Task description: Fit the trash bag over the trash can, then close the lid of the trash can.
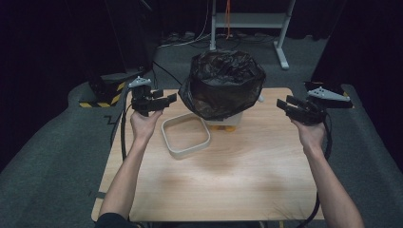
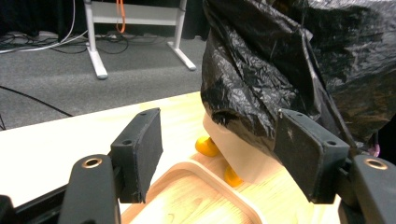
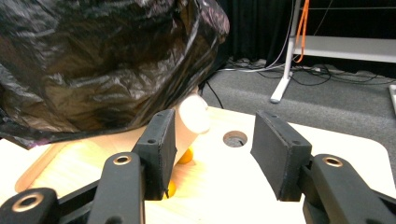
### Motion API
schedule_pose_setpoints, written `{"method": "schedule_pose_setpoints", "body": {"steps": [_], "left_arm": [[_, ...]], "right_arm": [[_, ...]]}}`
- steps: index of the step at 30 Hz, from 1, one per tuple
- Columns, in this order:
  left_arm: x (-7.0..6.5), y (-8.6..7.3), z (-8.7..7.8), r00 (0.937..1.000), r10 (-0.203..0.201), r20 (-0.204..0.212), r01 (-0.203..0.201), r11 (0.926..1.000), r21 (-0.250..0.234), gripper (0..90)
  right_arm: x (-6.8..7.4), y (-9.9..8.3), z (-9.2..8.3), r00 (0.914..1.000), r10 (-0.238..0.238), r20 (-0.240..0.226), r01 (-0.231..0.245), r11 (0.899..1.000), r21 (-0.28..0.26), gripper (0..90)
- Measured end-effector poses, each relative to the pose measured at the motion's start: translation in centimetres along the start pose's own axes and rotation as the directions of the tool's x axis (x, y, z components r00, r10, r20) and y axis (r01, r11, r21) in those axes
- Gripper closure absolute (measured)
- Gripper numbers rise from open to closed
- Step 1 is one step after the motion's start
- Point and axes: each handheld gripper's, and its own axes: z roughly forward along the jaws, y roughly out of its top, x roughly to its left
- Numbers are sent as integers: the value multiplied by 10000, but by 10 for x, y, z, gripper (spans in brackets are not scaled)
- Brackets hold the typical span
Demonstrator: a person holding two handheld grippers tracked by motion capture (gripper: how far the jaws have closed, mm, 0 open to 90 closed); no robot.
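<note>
A crumpled black plastic bag [image 1: 222, 83] covers the top of a white container [image 1: 234, 118] on small orange feet [image 2: 207, 146], at the far middle of the wooden table [image 1: 237, 180]. The bag [image 2: 289, 60] hangs loose past the container's white side [image 2: 238, 156]. A cream square tray [image 1: 167, 137] lies just in front and left of it, with nothing in it. My left gripper [image 1: 164, 98] hovers left of the bag, open, nothing between its pads [image 2: 140, 144]. My right gripper [image 1: 284, 103] hovers to the bag's right, also open, aimed at the bag [image 3: 93, 60] and the container's rounded white corner [image 3: 194, 116].
A round hole [image 3: 235, 138] is cut in the tabletop near the right gripper. Behind the table stand a white desk frame [image 1: 280, 47], cables on grey carpet, and a yellow-black striped base [image 1: 102, 102] at the left. Bare tabletop spreads in front of the tray.
</note>
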Motion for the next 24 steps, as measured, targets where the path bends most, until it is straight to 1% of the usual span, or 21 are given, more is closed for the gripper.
{"method": "schedule_pose_setpoints", "body": {"steps": [5, 6, 8, 12, 15, 18, 21, 23, 24], "left_arm": [[0, -5, 4, 10000, 77, -25, -76, 9997, 215, 327], [0, -7, 5, 10000, 76, 38, -77, 9992, 397, 327], [-1, -9, 5, 9999, 147, -22, -145, 9987, 499, 325], [0, -13, 3, 9998, 163, -146, -156, 9987, 482, 324], [2, -17, 3, 9995, 179, -246, -166, 9986, 506, 323], [5, -24, 3, 9993, 168, -345, -149, 9983, 559, 327], [9, -32, 4, 9993, 14, -366, 7, 9982, 595, 330], [10, -34, 5, 9992, 22, -397, 2, 9981, 619, 331], [10, -38, 6, 9990, 40, -456, -12, 9981, 612, 333]], "right_arm": [[-3, -10, 4, 9998, 175, 6, -175, 9998, 104, 491], [-4, -11, 5, 9998, 186, 12, -186, 9997, 154, 491], [-5, -13, 7, 9998, 208, 48, -209, 9995, 221, 491], [-4, -17, 9, 9998, 52, 171, -56, 9996, 278, 489], [-5, -21, 10, 9998, 100, 177, -105, 9996, 279, 488], [-5, -26, 11, 9997, 117, 216, -125, 9992, 374, 487], [-5, -31, 13, 9997, 78, 242, -88, 9991, 410, 486], [-5, -36, 14, 9996, 120, 273, -132, 9989, 441, 486], [-6, -38, 15, 9995, 106, 282, -118, 9990, 441, 486]]}}
